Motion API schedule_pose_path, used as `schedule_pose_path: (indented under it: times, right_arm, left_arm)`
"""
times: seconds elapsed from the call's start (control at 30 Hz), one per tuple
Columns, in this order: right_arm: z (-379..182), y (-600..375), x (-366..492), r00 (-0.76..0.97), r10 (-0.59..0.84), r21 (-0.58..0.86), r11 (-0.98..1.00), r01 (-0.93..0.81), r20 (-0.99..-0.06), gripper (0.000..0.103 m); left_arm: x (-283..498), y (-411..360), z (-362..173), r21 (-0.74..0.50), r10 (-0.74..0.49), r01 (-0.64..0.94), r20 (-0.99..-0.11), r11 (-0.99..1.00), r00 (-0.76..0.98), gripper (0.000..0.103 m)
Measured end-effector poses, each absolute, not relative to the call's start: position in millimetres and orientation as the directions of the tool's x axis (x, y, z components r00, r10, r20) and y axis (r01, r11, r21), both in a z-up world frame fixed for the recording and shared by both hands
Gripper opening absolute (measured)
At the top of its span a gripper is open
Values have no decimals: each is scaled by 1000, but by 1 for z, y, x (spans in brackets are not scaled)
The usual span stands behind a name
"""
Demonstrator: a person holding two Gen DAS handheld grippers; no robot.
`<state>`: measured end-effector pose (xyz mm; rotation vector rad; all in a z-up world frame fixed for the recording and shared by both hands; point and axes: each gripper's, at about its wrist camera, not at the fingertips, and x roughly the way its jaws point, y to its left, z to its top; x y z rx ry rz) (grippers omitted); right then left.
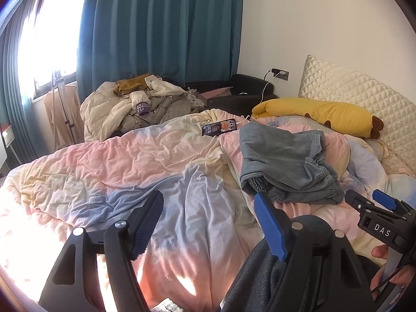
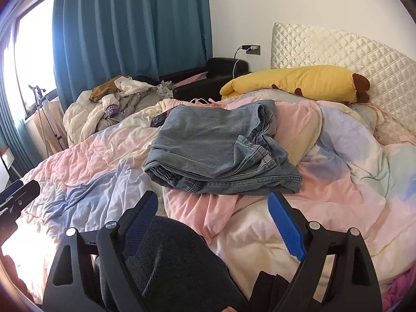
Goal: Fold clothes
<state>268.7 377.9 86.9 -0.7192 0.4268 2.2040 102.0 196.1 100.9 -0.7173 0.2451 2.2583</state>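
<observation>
A pair of blue jeans (image 1: 283, 163) (image 2: 215, 145) lies folded in a thick bundle on the pastel duvet (image 1: 130, 161) (image 2: 338, 182). My left gripper (image 1: 208, 196) hovers open over the duvet, with the jeans just beyond its right finger and nothing between the pads. Directly in front of the jeans' near edge, my right gripper (image 2: 212, 197) is also open and empty. Each gripper shows in the other's view: the right gripper (image 1: 374, 208) at the right edge, the left gripper (image 2: 18, 195) at the left edge.
A heap of unfolded clothes (image 1: 135, 109) (image 2: 117, 101) sits beyond the bed by the teal curtain (image 1: 161, 26). A phone (image 1: 219, 127) (image 2: 158, 119) lies behind the jeans, a yellow plush pillow (image 1: 319, 114) (image 2: 296, 83) by the quilted headboard (image 2: 338, 52). The person's knee (image 2: 169, 254) is under the grippers.
</observation>
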Motion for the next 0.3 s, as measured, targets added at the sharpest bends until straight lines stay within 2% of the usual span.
schedule_pose_path:
  times: [0.3]
  right_arm:
    - [87,382,272,-538,571,73,-641,-764,-620,88]
  left_arm:
    - [103,200,98,-33,597,-711,-571,-702,-563,74]
